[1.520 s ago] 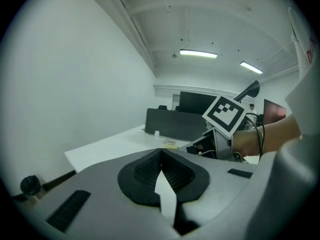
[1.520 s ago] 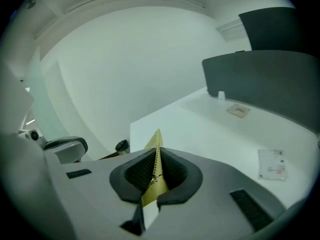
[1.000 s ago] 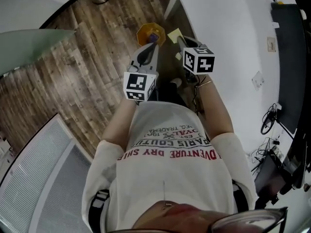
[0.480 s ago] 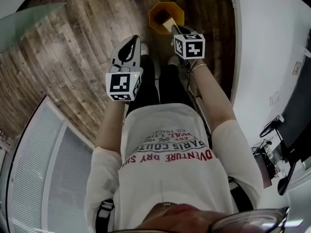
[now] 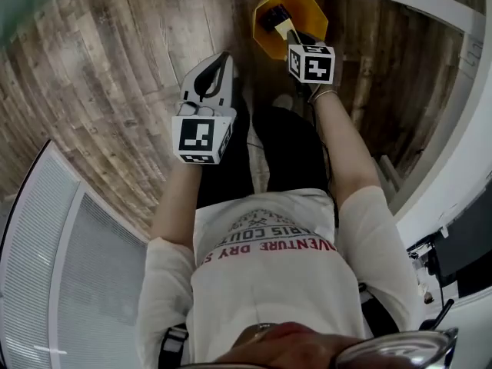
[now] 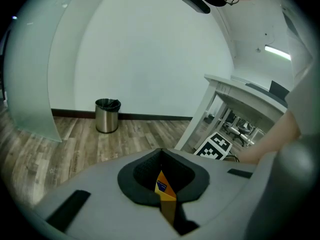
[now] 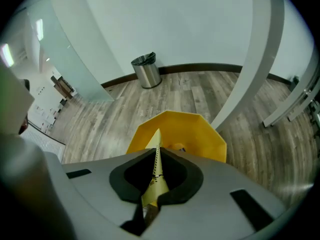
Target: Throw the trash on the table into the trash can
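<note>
Left gripper (image 5: 219,64) clamps orange wrapper (image 6: 163,188); right gripper (image 5: 278,21) clamps pale paper (image 7: 156,169); both partly hidden.

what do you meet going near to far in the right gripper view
right gripper shut on pale yellow paper → yellow trash can → wood floor → steel bin → white wall

Wood-grain floor (image 5: 115,68), matt plastic bin (image 7: 200,139), shiny metal can (image 6: 107,116)

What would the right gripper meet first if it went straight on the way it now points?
Most likely the yellow trash can. The right gripper, shut on a pale yellow packet, points down towards its open mouth, so the can's inside should come first. The depth is unclear.
</note>
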Available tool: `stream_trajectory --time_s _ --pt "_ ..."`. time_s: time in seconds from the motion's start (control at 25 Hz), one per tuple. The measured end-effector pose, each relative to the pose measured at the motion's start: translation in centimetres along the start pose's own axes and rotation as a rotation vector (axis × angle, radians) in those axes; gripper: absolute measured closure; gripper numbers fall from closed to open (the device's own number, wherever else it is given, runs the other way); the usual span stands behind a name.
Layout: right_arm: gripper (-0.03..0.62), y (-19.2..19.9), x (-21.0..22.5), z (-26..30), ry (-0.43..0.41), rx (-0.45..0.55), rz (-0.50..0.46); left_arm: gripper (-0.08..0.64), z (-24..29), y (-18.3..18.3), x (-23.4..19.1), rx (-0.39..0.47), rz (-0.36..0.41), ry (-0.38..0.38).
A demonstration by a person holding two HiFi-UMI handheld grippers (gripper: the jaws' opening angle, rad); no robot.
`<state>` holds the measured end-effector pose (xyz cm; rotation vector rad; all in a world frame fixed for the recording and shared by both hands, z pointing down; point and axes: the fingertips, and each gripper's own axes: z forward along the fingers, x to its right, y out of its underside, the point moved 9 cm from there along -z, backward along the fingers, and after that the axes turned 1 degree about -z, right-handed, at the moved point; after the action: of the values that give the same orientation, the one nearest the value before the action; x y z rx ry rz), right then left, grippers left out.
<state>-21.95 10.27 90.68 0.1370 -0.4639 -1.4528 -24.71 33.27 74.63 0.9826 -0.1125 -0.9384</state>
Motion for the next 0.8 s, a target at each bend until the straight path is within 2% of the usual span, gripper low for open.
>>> stream_trajectory --time_s 0.2,0.24,0.28,0.36,0.56,0.72,0.8 --pt "0.558 1.3 1.3 5.0 -0.073 -0.079 -0.024 0.537 3.2 3.1 -1.6 -0.005 -0.009 -0.022" --pt "0.500 1.5 1.5 5.7 -0.091 -0.087 -0.017 0.537 3.6 3.3 -1.8 0.000 -0.012 -0.024" --pt "0.412 1.6 1.6 6.2 -0.113 -0.096 -0.006 0.538 3.8 3.4 -1.8 0.003 -0.016 -0.028" --pt "0.359 2.0 1.8 6.4 -0.138 -0.113 0.008 0.537 4.2 3.4 -1.6 0.007 -0.027 -0.035" --pt "0.344 1.4 1.9 4.3 -0.112 -0.092 -0.053 0.537 3.6 2.4 0.1 0.005 -0.033 -0.029" --pt "0.345 -0.1 1.4 1.9 -0.112 -0.081 -0.063 0.537 2.4 0.4 1.7 0.005 -0.048 -0.011" --pt "0.386 -1.2 0.9 -0.2 -0.094 -0.062 -0.086 0.537 1.4 -1.1 2.6 0.016 -0.053 -0.006"
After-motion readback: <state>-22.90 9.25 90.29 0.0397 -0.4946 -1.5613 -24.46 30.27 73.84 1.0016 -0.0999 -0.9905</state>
